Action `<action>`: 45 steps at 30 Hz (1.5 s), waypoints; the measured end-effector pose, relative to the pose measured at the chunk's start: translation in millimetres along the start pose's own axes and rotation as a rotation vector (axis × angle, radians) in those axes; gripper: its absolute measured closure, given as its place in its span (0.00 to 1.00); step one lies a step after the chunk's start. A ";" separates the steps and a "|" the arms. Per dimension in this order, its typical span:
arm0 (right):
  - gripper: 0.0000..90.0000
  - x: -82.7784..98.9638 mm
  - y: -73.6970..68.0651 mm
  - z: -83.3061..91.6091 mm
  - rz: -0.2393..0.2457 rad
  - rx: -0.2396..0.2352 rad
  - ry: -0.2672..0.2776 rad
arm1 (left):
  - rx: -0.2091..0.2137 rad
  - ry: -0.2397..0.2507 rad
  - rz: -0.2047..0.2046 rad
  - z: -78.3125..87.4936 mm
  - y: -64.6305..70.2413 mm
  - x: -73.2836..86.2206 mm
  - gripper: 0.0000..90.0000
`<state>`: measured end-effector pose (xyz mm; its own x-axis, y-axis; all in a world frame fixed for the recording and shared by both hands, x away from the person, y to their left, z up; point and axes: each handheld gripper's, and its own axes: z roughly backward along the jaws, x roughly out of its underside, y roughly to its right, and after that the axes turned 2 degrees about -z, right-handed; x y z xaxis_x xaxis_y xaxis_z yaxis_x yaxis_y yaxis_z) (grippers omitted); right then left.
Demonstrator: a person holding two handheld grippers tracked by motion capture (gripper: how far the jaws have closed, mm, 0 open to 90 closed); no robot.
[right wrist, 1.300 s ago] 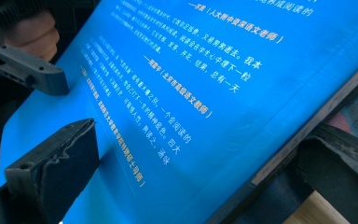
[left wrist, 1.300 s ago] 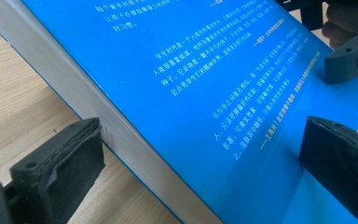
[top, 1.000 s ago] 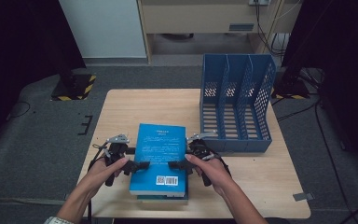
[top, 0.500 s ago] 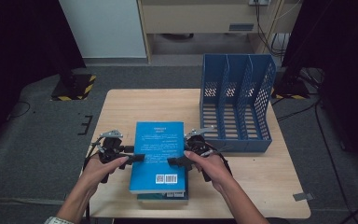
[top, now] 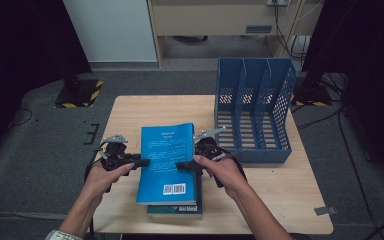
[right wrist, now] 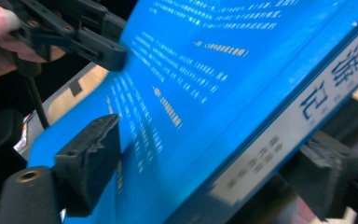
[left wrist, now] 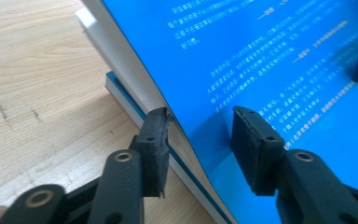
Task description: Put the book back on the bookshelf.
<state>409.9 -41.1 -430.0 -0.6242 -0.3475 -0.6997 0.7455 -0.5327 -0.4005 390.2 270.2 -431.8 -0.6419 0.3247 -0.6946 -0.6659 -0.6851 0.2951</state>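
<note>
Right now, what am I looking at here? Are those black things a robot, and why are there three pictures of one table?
There is no robot arm: a person holds a hand-held clamp with two black jaws in each hand. The high view looks down on the wooden table. There you see the left gripper and the right gripper at either side of a bright blue book. The other two pictures come from small cameras riding on each gripper, looking along its jaws.

In the left gripper view the jaws have just been closing on the blue book's page edge; in the right gripper view they close on its spine side. The book looks raised and tilted off a second, darker book lying under it. A blue file rack with upright dividers stands at the table's right.
</note>
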 end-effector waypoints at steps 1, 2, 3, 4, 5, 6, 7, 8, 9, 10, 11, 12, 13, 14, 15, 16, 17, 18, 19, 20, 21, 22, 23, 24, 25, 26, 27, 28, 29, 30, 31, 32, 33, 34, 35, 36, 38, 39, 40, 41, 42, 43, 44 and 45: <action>0.21 0.0 0.0 0.0 0.000 0.000 0.000 | 0.001 0.000 0.000 1.0 -0.3 -0.5 0.65; 0.22 -3.2 -1.6 -0.3 0.015 0.006 0.000 | -0.001 0.001 0.000 2.0 -0.8 -1.1 0.67; 0.22 -6.3 -3.5 -0.6 0.021 0.009 -0.009 | -0.003 0.002 0.002 2.6 -1.0 -1.3 0.68; 0.23 -8.9 -4.7 -1.4 0.026 0.015 -0.014 | -0.009 0.003 0.004 3.4 -1.4 -1.7 0.69; 0.23 -11.1 -5.4 -2.2 0.030 0.023 -0.021 | -0.015 0.001 0.004 3.8 -1.6 -2.0 0.69; 0.23 -12.7 -5.5 -3.3 0.034 0.028 -0.028 | -0.020 0.000 0.007 4.1 -2.0 -2.4 0.70; 0.23 -14.0 -5.5 -4.5 0.034 0.035 -0.035 | -0.025 -0.001 0.009 4.6 -2.3 -3.0 0.71; 0.23 -15.1 -5.5 -5.6 0.034 0.040 -0.040 | -0.030 -0.003 0.005 5.7 -2.5 -4.0 0.72; 0.23 -16.0 -5.1 -6.6 0.036 0.045 -0.043 | -0.035 -0.001 0.005 7.0 -2.4 -5.1 0.73; 0.24 -16.8 -4.6 -7.1 0.038 0.047 -0.043 | -0.041 0.000 0.002 8.7 -2.4 -6.5 0.74; 0.25 -17.8 -4.1 -7.1 0.039 0.049 -0.038 | -0.048 0.003 0.001 10.1 -1.9 -8.2 0.74; 0.26 -19.2 -3.9 -6.8 0.043 0.052 -0.036 | -0.057 0.001 -0.004 11.2 -1.7 -10.3 0.75; 0.27 -20.9 -4.0 -6.6 0.049 0.056 -0.034 | -0.071 -0.002 -0.014 11.7 -1.1 -12.7 0.76; 0.27 -22.9 -4.1 -6.4 0.052 0.059 -0.031 | -0.085 -0.006 -0.021 11.9 -0.4 -15.1 0.76; 0.28 -24.8 -4.0 -5.9 0.056 0.062 -0.032 | -0.094 -0.008 -0.025 12.2 -0.2 -17.2 0.76; 0.29 -26.6 -3.8 -5.5 0.057 0.065 -0.025 | -0.101 -0.004 -0.024 12.6 0.1 -18.8 0.76; 0.29 -30.4 -3.6 -4.7 0.074 0.074 -0.022 | -0.103 0.000 -0.025 13.6 -0.2 -20.2 0.77; 0.30 -30.4 -3.6 -4.7 0.074 0.074 -0.022 | -0.104 0.007 -0.025 14.9 -0.3 -21.4 0.77; 0.30 -31.9 -3.5 -4.2 0.082 0.077 -0.019 | -0.105 0.015 -0.025 16.4 -0.3 -22.5 0.77; 0.32 -35.2 -3.2 -2.3 0.081 0.078 -0.018 | -0.106 0.023 -0.023 17.9 -0.3 -23.5 0.79; 0.32 -35.2 -3.2 -2.3 0.081 0.078 -0.018 | -0.108 0.026 -0.025 19.1 -0.3 -24.6 0.79; 0.34 -36.4 -2.4 -1.1 0.079 0.074 -0.014 | -0.110 0.025 -0.027 19.8 -0.2 -25.8 0.79; 0.35 -38.4 -2.4 -0.3 0.085 0.074 -0.012 | -0.113 0.024 -0.028 19.9 -0.1 -26.7 0.79; 0.35 -38.4 -2.4 -0.3 0.085 0.074 -0.012 | -0.114 0.020 -0.030 19.5 -0.3 -27.3 0.79; 0.35 -38.9 -2.5 -0.3 0.084 0.075 -0.013 | -0.115 0.017 -0.030 19.1 -0.6 -27.5 0.79; 0.36 -39.2 -1.1 -0.3 0.084 0.069 -0.015 | -0.120 0.017 -0.033 19.2 0.1 -27.6 0.80; 0.36 -39.2 -1.1 -0.3 0.084 0.069 -0.015 | -0.120 0.017 -0.033 19.2 0.1 -27.6 0.80; 0.37 -39.5 -0.5 -0.2 0.081 0.067 -0.014 | -0.121 0.018 -0.034 19.7 0.3 -27.7 0.80; 0.38 -39.7 -0.6 0.0 0.079 0.066 -0.011 | -0.121 0.021 -0.032 20.3 0.6 -27.8 0.80; 0.39 -40.2 -0.9 0.5 0.074 0.067 -0.007 | -0.120 0.022 -0.035 21.1 0.5 -28.4 0.80; 0.41 -42.5 -1.1 2.5 0.064 0.062 -0.005 | -0.122 0.025 -0.036 21.9 0.8 -29.3 0.81; 0.41 -42.5 -1.1 2.5 0.064 0.062 -0.005 | -0.123 0.025 -0.042 23.2 1.3 -30.8 0.81; 0.42 -43.7 -1.2 3.7 0.064 0.064 -0.003 | -0.123 0.025 -0.045 24.5 1.7 -32.5 0.81; 0.43 -44.9 -1.4 4.9 0.063 0.064 0.000 | -0.124 0.026 -0.050 25.8 2.1 -34.2 0.81; 0.44 -46.2 -1.6 6.1 0.066 0.067 0.005 | -0.126 0.029 -0.053 26.5 2.7 -35.8 0.81; 0.45 -47.4 -1.9 7.4 0.068 0.067 0.010 | -0.128 0.029 -0.057 27.4 3.1 -37.4 0.82; 0.47 -50.2 -3.3 10.5 0.071 0.072 0.019 | -0.138 0.027 -0.071 29.4 4.4 -40.6 0.82; 0.48 -51.2 -4.1 11.4 0.073 0.076 0.020 | -0.142 0.031 -0.072 30.2 5.2 -42.1 0.82; 0.49 -52.6 -5.1 12.4 0.077 0.078 0.021 | -0.143 0.032 -0.076 31.2 5.8 -43.6 0.82; 0.49 -54.0 -5.8 13.4 0.081 0.082 0.024 | -0.144 0.036 -0.078 32.2 6.3 -45.1 0.83; 0.50 -55.3 -6.1 14.4 0.083 0.087 0.027 | -0.145 0.038 -0.083 33.3 6.9 -46.7 0.83; 0.51 -56.5 -6.6 15.4 0.082 0.091 0.029 | -0.147 0.038 -0.089 34.1 7.4 -48.3 0.83; 0.52 -57.7 -6.8 16.4 0.084 0.094 0.033 | -0.148 0.042 -0.089 34.7 7.7 -49.8 0.84; 0.52 -58.9 -7.2 17.4 0.086 0.097 0.036 | -0.150 0.044 -0.090 35.1 7.7 -51.1 0.84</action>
<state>437.2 -30.3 -375.6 -0.5485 -0.3681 -0.7508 0.7691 -0.5745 -0.2802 404.5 271.3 -370.9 -0.5625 0.3625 -0.7431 -0.6539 -0.7451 0.1315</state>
